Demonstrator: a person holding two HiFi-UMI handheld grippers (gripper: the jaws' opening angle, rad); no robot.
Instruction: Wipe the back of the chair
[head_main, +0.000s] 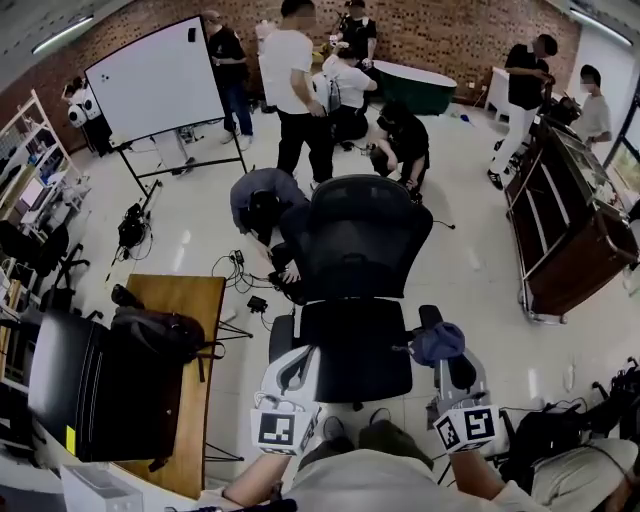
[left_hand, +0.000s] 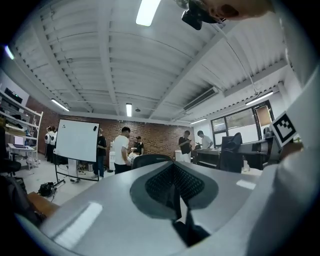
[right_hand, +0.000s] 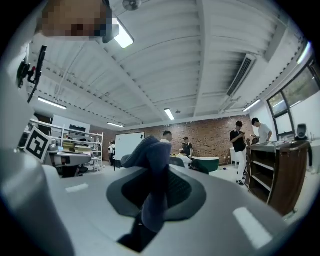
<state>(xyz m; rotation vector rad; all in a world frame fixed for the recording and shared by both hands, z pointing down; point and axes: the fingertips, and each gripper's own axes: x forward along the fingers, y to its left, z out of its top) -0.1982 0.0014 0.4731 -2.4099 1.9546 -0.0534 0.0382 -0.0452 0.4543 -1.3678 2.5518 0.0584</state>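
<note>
Chair back: stood at twelve o'clock, clear of right gripper, which clamped a blue cloth; left gripper closed, empty.

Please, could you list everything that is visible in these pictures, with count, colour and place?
Office chair: one, black, centre, in front of the person.
Cloth: one, dark blue, beside the seat.
Whiteboard: one, white, far left.
Table: one, brown wood, left of the chair.
Bag: one, black, on the table.
Cabinet: one, dark brown, right side.
People: several, black or white tops, beyond the chair.
Left gripper: one, white, jaws together, empty.
Right gripper: one, white, jaws shut on the cloth.
</note>
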